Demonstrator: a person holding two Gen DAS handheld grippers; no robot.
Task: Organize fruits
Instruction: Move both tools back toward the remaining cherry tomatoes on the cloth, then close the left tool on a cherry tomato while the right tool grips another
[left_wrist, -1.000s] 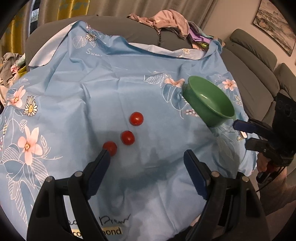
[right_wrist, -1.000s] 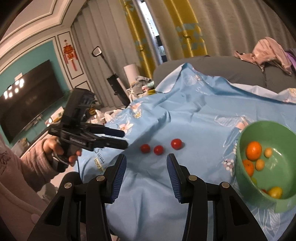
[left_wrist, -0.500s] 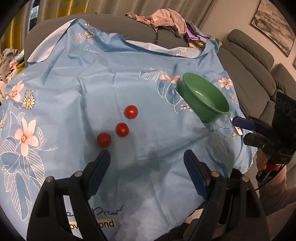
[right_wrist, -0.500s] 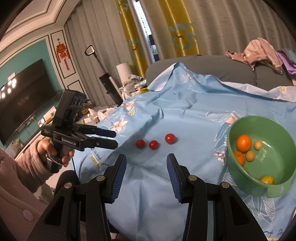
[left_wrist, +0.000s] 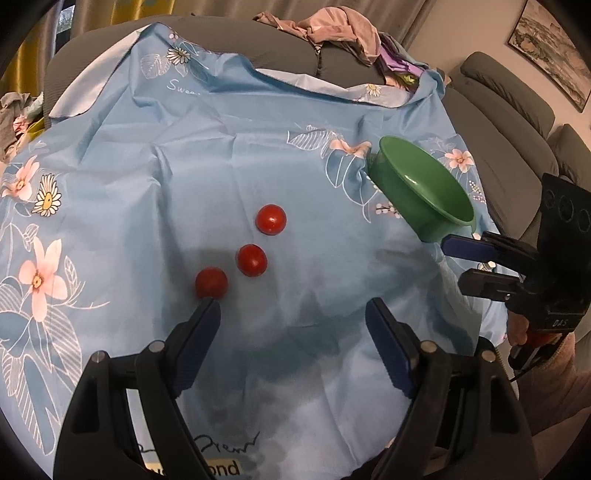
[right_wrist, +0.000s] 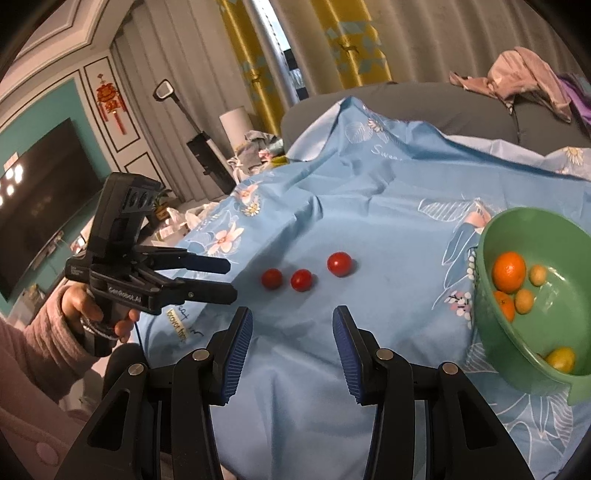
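Blue floral cloth (left_wrist: 295, 155) under three tomatoes (left_wrist: 252, 260), green bowl (left_wrist: 424, 192)

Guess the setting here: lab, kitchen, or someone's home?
Most likely a home living room: a grey sofa behind the cloth-covered surface, a wall-mounted TV, curtains and a framed picture.

Three tomatoes (left_wrist: 252, 260), one green bowl (right_wrist: 532, 295)

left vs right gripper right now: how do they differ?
1. Jaw gap: the left gripper stands wider open than the right gripper.
2. Nearest thing: the left gripper's fingertip sits just below the nearest red tomato; the right gripper is nearer the green bowl.

Shared: both are open and empty, held above the blue cloth, with blue pads.
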